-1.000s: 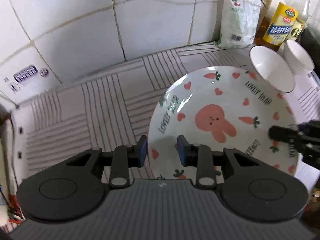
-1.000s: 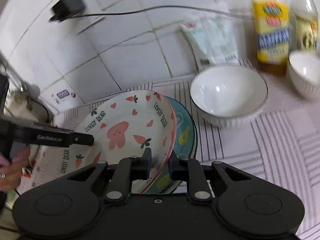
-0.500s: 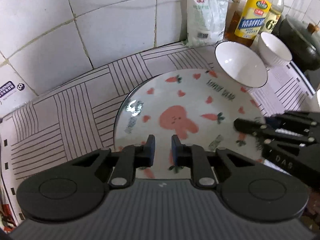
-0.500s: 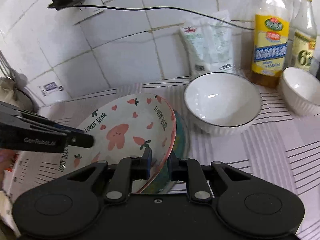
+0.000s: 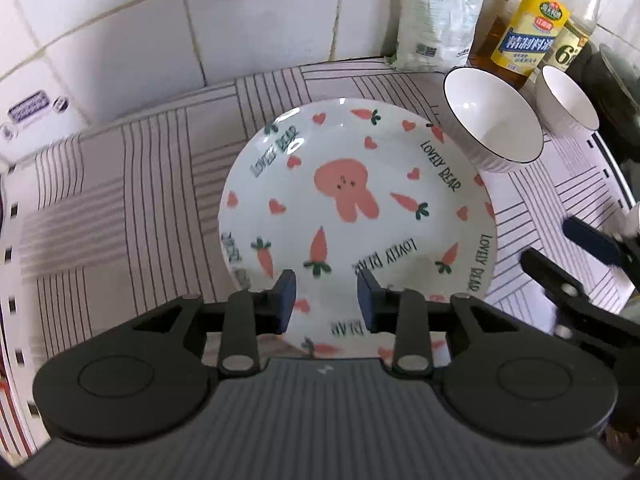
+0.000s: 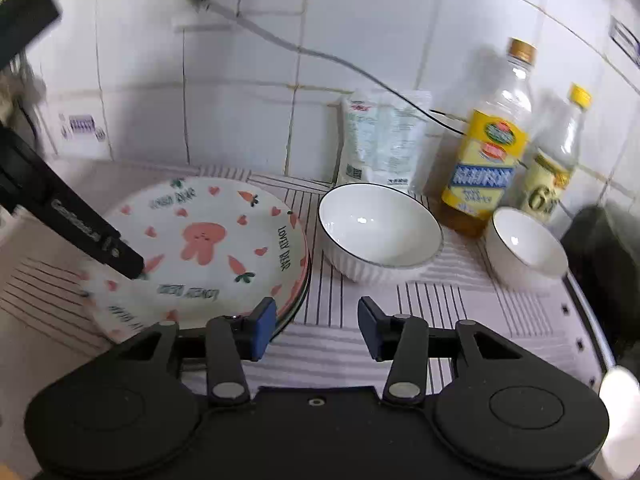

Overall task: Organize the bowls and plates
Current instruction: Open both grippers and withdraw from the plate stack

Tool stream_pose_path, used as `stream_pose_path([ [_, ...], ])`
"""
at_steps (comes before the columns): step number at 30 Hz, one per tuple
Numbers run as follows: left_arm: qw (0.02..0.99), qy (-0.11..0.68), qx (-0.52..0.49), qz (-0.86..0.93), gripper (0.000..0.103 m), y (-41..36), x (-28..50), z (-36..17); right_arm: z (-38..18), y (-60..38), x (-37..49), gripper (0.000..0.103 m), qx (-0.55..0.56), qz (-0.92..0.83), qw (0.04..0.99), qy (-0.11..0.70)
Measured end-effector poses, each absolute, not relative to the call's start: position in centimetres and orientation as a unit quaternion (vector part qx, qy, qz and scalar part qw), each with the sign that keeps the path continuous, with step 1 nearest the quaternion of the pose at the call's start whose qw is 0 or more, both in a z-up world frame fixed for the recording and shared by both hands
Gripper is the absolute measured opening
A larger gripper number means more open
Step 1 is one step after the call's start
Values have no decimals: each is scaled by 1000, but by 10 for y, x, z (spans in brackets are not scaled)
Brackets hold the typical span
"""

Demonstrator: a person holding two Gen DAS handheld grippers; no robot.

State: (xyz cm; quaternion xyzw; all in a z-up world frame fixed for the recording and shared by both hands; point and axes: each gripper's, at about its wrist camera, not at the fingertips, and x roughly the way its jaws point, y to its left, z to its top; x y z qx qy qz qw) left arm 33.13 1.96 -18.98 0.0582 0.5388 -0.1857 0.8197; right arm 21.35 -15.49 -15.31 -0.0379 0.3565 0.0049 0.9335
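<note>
- Your left gripper (image 5: 325, 295) has just been opening: the jaws stand apart with the near rim of the rabbit-and-carrot plate (image 5: 360, 208) lying between and below the blue pads, and neither pad presses on it.
- That plate lies flat on the striped counter mat (image 5: 120, 200), stretching ahead of your left jaws; beyond its far right edge sits the large white bowl (image 5: 494, 120), touching or just beside the rim, with the small white bowl (image 5: 568, 102) further right.
- Your right gripper (image 6: 316, 326) has just been opening too: its jaws are well apart and nothing is between them, only bare mat.
- From the right wrist view, the plate rests on top of another plate (image 6: 302, 294), whose rim peeks out just ahead of your left-hand pad; the stack sits to the left of the right jaws.
- Straight ahead of the right jaws is the large white bowl, upright; the small white bowl is ahead and to the right, apart from it.
- Behind the bowls, against the tiled wall (image 6: 360, 40), stand a white bag (image 6: 380, 140), a yellow-labelled oil bottle (image 6: 488, 152) and a second bottle (image 6: 556, 160).
- Your left gripper's black finger shows at the plate's left edge in the right wrist view; the picture does not settle whether it touches.
</note>
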Motion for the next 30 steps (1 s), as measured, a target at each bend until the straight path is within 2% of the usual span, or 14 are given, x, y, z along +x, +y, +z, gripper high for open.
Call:
stream_pose_path([
  [2,821,539,48,-183,38,23,324,-187,-145,-164,200,56,-19,1,934,356],
  [10,826,527,57,-193,42,18,290,-168,-128,-180,160,57,4,-14,941,337],
  [16,828,515,78,-210,50,-3,255,-141,-106,-190,124,58,20,25,947,320],
  [20,826,509,89,-225,59,-26,227,-127,-99,-204,98,65,8,15,951,310],
  [21,823,506,86,-244,63,-32,221,-123,-99,-208,93,65,3,11,950,311],
  [25,807,503,59,-305,66,-50,209,-106,-110,-239,68,72,-4,-9,953,302],
  [30,814,477,69,-324,72,-75,198,-92,-132,-274,52,71,-11,-32,946,323],
])
